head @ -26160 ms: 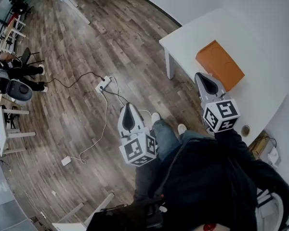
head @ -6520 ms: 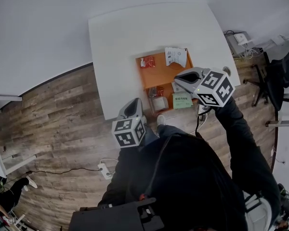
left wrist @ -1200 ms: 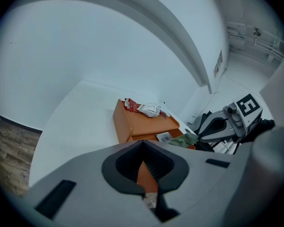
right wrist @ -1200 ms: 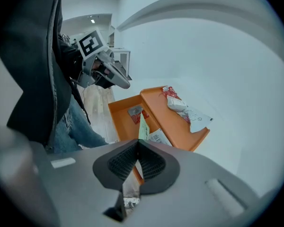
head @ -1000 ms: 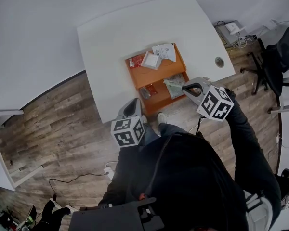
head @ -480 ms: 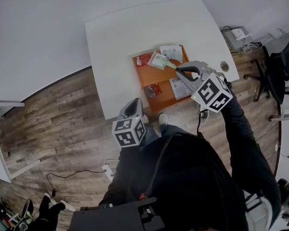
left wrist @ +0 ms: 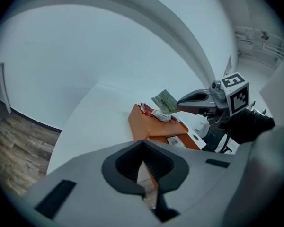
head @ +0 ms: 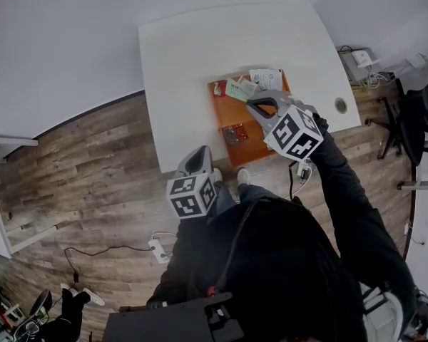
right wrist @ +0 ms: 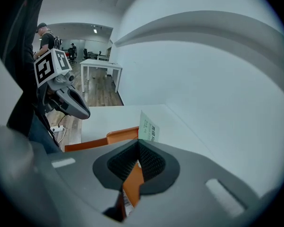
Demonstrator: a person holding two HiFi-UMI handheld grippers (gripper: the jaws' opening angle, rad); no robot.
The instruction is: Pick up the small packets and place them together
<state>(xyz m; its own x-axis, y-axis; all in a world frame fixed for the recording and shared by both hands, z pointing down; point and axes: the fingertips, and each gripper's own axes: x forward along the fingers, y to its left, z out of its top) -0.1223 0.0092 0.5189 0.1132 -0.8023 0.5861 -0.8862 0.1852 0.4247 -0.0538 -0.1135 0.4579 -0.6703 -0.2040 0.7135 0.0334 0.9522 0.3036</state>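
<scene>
Head view has my right gripper [head: 254, 102] reaching out over the orange tray [head: 232, 112] on the white table [head: 185, 63]. Its jaws are pressed together on a pale green packet [head: 237, 89], which hangs in the air above the tray's far end. In the right gripper view the packet stands up out of the pads with its lower edge buried between them, and its print is too small to read.

A red packet [head: 217, 87] and a white packet [head: 266, 77] lie at that far end, close beside the green one. From above I can't tell whether the three touch. A darker packet [head: 234, 132] lies alone nearer the middle of the tray.

The right gripper and its marker cube cover much of the tray's right side. Only the left gripper view shows the labelled packet [left wrist: 173, 140] lying there.

My left gripper [head: 197, 155] hangs off the table's near edge, well apart from the tray. In its own view the jaws seem to be together with nothing between them. Its body blocks the near corner of the tray.
</scene>
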